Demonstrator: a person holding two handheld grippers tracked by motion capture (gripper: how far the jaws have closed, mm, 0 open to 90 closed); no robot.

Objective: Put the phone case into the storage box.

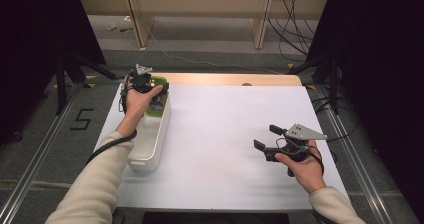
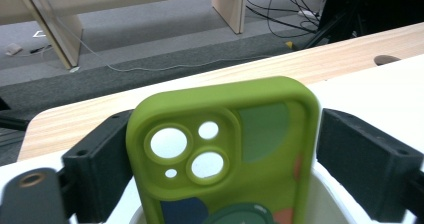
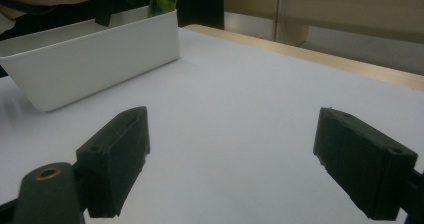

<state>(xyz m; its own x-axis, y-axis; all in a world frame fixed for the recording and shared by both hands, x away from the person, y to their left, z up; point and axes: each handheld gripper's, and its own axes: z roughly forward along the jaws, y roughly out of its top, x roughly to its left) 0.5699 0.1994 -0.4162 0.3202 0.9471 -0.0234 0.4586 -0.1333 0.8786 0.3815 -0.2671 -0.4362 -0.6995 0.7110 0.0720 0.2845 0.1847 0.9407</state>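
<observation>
Phone case, green, light and flexible, stands between the left gripper jaws over the white bin; contact unclear. Grip its side edges. Right gripper gapes, empty.

I can read one mark: a black number "5" on the grey floor, out to the left of my left gripper, beyond the table's edge.
</observation>
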